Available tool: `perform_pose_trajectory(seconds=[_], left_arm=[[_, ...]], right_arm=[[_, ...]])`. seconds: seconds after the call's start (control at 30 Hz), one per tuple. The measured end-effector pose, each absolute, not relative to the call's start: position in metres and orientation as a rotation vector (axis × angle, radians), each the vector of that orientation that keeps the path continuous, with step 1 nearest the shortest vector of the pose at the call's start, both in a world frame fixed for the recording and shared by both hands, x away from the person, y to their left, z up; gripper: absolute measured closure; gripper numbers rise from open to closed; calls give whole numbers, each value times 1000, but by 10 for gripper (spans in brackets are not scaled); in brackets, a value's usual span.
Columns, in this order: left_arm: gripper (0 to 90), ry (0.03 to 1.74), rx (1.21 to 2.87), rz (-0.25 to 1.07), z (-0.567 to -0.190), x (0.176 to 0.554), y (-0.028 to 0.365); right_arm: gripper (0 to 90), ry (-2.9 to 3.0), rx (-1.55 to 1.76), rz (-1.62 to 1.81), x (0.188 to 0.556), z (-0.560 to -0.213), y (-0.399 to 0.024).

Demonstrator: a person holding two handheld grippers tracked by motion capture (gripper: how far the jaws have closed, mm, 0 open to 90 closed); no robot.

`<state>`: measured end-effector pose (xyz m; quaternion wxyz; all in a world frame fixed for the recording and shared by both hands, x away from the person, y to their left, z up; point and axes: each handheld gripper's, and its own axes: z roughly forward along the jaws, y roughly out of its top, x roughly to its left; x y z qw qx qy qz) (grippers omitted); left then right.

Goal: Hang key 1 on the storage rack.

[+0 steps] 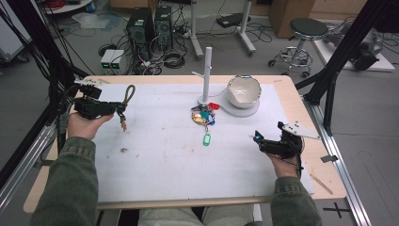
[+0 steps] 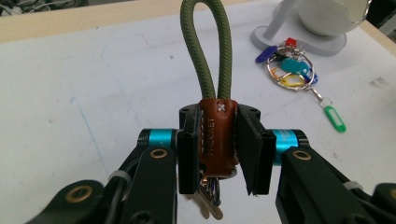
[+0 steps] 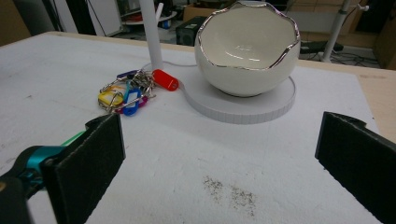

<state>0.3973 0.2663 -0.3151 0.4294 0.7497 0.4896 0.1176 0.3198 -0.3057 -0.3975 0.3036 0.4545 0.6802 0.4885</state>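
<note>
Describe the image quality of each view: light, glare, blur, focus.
High view: even, dim light, soft detail, the bunch of key tags small and slightly smeared. Left gripper view: the leather key fob sharp between the fingers, with the green cord loop crisp too. Right gripper view: glare on the white bowl rim; near fingers dark and soft.

My left gripper (image 2: pixel 217 154): jaws clamped on the brown leather sleeve (image 2: pixel 217 135) of my keychain.
Green cord loop (image 2: pixel 206 51): rises straight up out of the sleeve.
Keys (image 2: pixel 208 200): hang below the sleeve, between my jaws.
Ring of coloured key tags (image 2: pixel 292 70): on the white mat (image 2: pixel 93 93), up and right of the sleeve, well apart.
Green tag (image 2: pixel 335 118): trails from that ring, right of the sleeve.
White stand base (image 2: pixel 322 44): just beyond the ring.
</note>
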Motion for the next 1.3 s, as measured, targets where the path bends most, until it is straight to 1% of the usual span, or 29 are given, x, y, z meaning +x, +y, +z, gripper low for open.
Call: perform_pose_trajectory(seconds=[0.27, 0.53, 0.77, 1.07, 1.3], left_arm=[[704, 1211, 1858, 251, -297, 414, 253], [702, 1208, 1920, 265, -280, 428, 236], [702, 1207, 1905, 241, -267, 442, 226], [703, 1201, 1939, 216, -278, 455, 204], [703, 1186, 1929, 179, -275, 469, 192]], right_arm=[[6, 1803, 1196, 1288, 318, -397, -305], [6, 1802, 1190, 1287, 318, -397, -306], [6, 1805, 1192, 1285, 318, -398, -306], [6, 1817, 1191, 1285, 317, -399, -305], [6, 1820, 1180, 1283, 317, -399, -305]])
